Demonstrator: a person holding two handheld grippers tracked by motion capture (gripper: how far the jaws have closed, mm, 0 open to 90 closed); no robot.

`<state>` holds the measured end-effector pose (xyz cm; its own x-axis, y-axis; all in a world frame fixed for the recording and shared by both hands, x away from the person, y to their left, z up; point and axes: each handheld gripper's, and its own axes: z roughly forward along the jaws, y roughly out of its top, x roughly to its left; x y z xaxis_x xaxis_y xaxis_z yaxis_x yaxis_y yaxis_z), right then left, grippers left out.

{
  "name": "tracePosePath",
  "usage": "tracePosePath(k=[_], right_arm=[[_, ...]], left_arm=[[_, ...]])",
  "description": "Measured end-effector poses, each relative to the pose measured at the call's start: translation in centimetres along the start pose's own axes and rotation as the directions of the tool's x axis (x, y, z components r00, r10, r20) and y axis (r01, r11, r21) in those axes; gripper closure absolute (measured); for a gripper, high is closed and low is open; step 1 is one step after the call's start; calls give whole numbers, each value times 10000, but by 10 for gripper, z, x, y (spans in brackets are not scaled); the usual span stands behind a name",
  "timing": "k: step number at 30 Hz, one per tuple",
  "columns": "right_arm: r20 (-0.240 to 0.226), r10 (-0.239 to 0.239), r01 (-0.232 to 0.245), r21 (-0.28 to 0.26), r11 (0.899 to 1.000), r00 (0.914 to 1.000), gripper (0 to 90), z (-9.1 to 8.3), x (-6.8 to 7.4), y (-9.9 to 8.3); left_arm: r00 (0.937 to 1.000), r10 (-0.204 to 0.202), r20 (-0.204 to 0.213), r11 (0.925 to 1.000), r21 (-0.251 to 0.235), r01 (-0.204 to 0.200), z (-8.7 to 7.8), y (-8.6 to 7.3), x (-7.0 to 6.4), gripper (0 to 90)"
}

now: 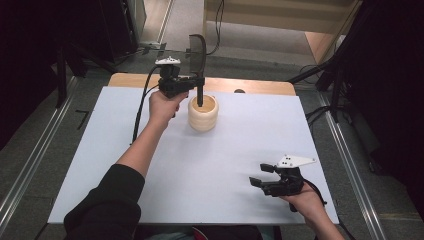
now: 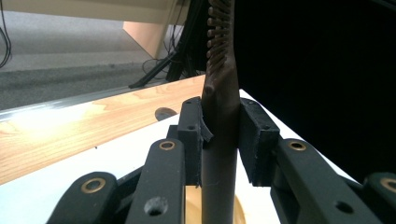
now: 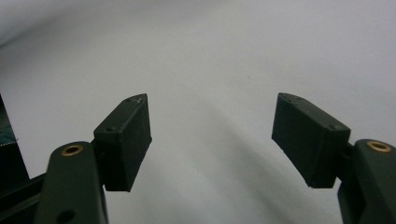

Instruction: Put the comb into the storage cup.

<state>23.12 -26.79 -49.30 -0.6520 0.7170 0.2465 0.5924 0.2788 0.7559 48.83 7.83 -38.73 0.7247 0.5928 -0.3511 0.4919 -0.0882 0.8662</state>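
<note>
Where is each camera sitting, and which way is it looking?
High view: above the table, looking forward and down at the white table, both forearms, left tool, right tool.
Left gripper view: on the left tool, facing the slotted spatula it clamps.
Right gripper view: on the right tool, facing the tabletop.
Shared: spatula above the wooden holder.

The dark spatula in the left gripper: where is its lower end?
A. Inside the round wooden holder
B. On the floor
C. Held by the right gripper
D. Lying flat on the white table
A: the left gripper is shut on the spatula, whose handle goes down into the holder.
</note>
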Motion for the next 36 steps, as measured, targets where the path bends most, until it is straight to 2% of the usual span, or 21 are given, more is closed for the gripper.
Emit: tracePosePath(k=[17,30,36], right_arm=[[-4,-10,10,-106,9999,10000,264,-1,1,0],[71,31,-29,-241,9997,10000,264,-2,1,0],[60,23,-22,-218,9998,10000,264,-2,1,1]], left_arm=[[9997,-46,-240,9999,91,48,15,-11,8,730],[9995,266,-190,9986,457,-258,26,-21,4,730],[9998,183,-111,9996,234,-180,26,-28,4,730]])
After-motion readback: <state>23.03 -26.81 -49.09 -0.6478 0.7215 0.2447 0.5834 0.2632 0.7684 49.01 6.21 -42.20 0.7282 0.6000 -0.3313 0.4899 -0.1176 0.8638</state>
